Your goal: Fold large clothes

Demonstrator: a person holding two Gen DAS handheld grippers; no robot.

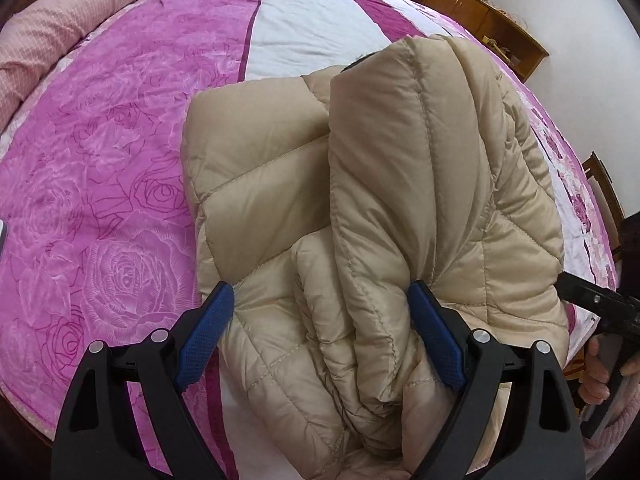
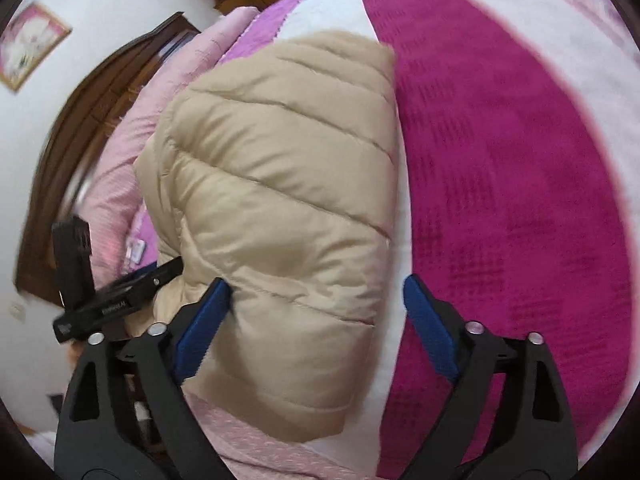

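A big puffy tan jacket (image 1: 360, 208) lies folded up on the bed (image 1: 100, 200). The bed has a pink cover with roses and a white stripe.

The left tongs (image 1: 320, 304) point down at the near end of the jacket. Their two blue pads (image 1: 208, 328) are wide apart. A thick bunch of jacket folds sits between them. The pads touch the cloth at the sides, but they do not squeeze it.

The right tongs (image 2: 316, 300) are wide apart too. The left pad (image 2: 204, 328) rests against the side of the jacket. The other pad is over the bed, just beside the jacket, and touches nothing. The jacket is not held.

In the left view, the right tongs show at the jacket's right edge, with a hand (image 1: 600, 372) on the handle. A long pink pillow (image 1: 80, 12) lies at the far side of the bed, well away from the jacket.
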